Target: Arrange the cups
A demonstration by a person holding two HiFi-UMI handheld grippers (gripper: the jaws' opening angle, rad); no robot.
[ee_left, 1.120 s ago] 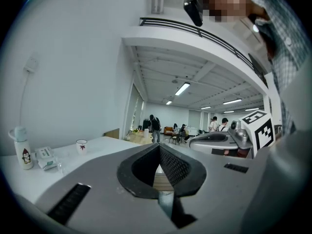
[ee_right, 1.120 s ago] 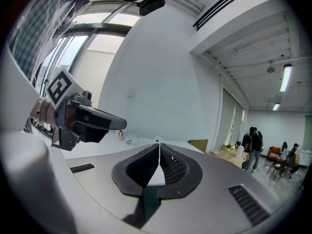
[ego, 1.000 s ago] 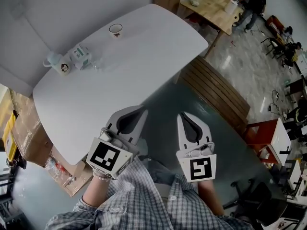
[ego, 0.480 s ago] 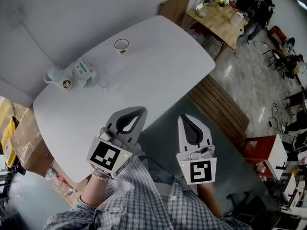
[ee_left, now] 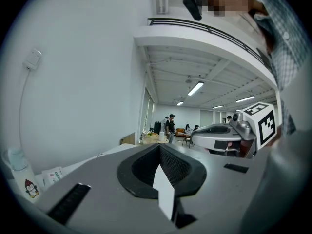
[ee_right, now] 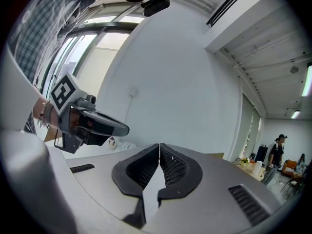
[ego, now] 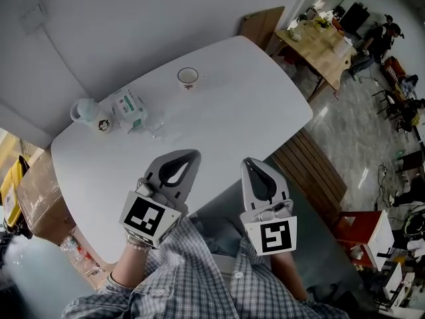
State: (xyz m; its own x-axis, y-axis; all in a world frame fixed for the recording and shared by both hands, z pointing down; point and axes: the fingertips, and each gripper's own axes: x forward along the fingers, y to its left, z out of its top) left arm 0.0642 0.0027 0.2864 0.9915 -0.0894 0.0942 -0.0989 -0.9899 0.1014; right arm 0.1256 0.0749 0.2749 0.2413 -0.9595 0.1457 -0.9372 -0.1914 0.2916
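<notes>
1. Your left gripper [ego: 191, 155] is at the lower centre-left of the head view, over the near edge of the white oval surface [ego: 252, 105]. Its grey fingers [ee_left: 97, 194] meet at the tips, and nothing is between them.
2. Your right gripper [ego: 251, 161] is just beside it at the lower centre, with its tip about at the edge of the surface. Its grey fingers [ee_right: 214, 179] are also pressed together and hold nothing.
3. The small white paper cup with a brown mark on its side [ego: 188, 77] stands upright and alone at the upper centre. It is well apart from both grippers.
4. The other cups are grouped at the upper left, near the far end of the surface. A pale mug with a handle [ego: 83, 109] stands there, with a white cup bearing a small penguin figure [ego: 103, 123] just beside it.
5. A green-and-white carton [ego: 129, 108] stands just to the right of those two. Some clear glassware [ego: 154, 126] is next to the carton, too faint for you to count or tell its shape.
6. A brown cardboard box [ego: 33, 191] shows at the left edge, below the surface. A slatted wooden bench [ego: 312, 171] lies at the right. A wooden table [ego: 319, 45] stands at the upper right.
</notes>
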